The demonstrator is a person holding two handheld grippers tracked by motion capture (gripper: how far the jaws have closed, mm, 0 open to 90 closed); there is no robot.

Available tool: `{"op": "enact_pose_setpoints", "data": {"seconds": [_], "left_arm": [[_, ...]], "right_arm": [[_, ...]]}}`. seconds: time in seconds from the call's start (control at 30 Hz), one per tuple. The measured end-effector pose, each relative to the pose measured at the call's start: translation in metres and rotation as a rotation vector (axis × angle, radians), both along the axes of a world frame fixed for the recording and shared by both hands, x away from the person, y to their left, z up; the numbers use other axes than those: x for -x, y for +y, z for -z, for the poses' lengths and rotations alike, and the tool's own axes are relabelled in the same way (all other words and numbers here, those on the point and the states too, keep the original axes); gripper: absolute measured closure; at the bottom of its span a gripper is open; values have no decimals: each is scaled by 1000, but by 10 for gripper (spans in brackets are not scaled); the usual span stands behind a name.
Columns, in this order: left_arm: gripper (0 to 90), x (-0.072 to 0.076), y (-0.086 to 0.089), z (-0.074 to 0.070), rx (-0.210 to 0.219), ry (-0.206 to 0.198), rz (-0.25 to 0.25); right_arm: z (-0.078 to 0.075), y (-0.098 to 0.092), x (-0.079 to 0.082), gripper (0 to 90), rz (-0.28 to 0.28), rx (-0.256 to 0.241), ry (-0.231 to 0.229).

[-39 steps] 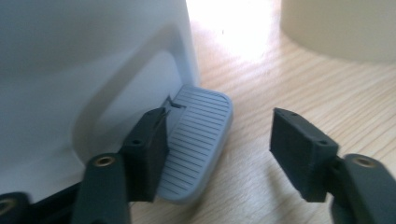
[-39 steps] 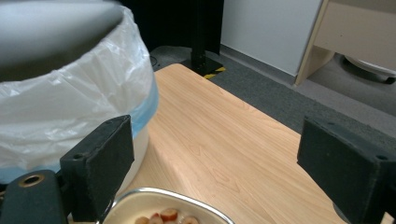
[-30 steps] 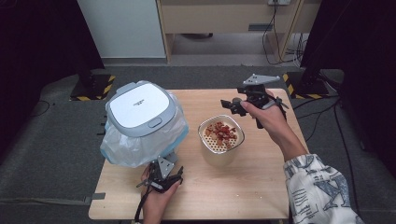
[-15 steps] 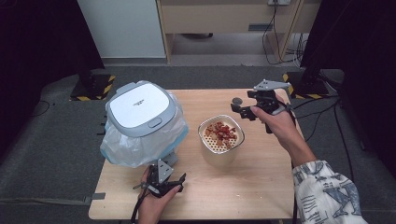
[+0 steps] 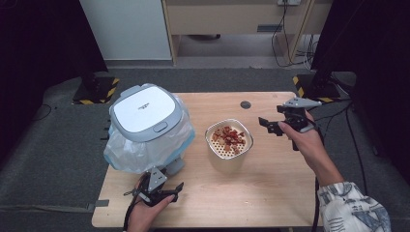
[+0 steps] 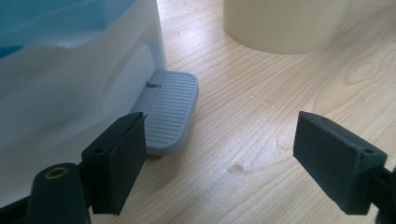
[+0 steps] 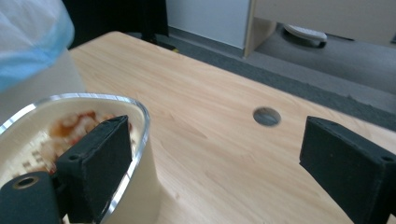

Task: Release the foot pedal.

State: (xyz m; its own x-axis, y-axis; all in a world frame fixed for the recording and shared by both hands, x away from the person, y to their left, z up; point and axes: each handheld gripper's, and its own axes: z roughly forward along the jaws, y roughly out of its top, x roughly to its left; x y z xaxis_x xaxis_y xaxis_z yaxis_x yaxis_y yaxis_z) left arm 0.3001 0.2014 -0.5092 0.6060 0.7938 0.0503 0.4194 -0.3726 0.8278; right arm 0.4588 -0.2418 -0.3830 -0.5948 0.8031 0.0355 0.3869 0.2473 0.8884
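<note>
A pedal bin with a white lid (image 5: 144, 112) and a blue-white bag (image 5: 126, 151) stands at the table's left. Its grey foot pedal (image 6: 168, 109) lies on the wood just ahead of my left gripper (image 6: 233, 158), which is open and empty near the front edge (image 5: 169, 191). A cream bowl (image 5: 227, 159) with a perforated insert holds red-and-white food scraps (image 5: 229, 137). My right gripper (image 5: 267, 126) hovers open just right of the bowl. In the right gripper view its left jaw overlaps the bowl's shiny rim (image 7: 140, 122), with nothing between the jaws (image 7: 224, 163).
A round cable hole (image 5: 245, 104) sits in the wooden table (image 5: 251, 193) behind the bowl, also visible past the right gripper (image 7: 266, 115). Grey carpet, a cabinet and cables lie beyond the far edge.
The right gripper has come down and toward the near side, from behind the bowl to beside its right rim. The left gripper has shifted slightly toward the front edge.
</note>
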Motion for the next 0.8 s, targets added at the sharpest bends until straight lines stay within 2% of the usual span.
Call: {"op": "enact_pose_setpoints", "data": {"seconds": [0.2,0.33,0.63,0.8], "left_arm": [[160,2,2,2,-7,8,67],[159,2,4,3,12,17,84],[158,1,5,7,-10,59,123],[158,-2,7,8,-3,78,131]], "right_arm": [[28,-19,16,96,34,5,31],[49,-29,29,95,49,9,61],[95,-43,57,91,87,37,130],[122,-47,68,78,96,71,194]]}}
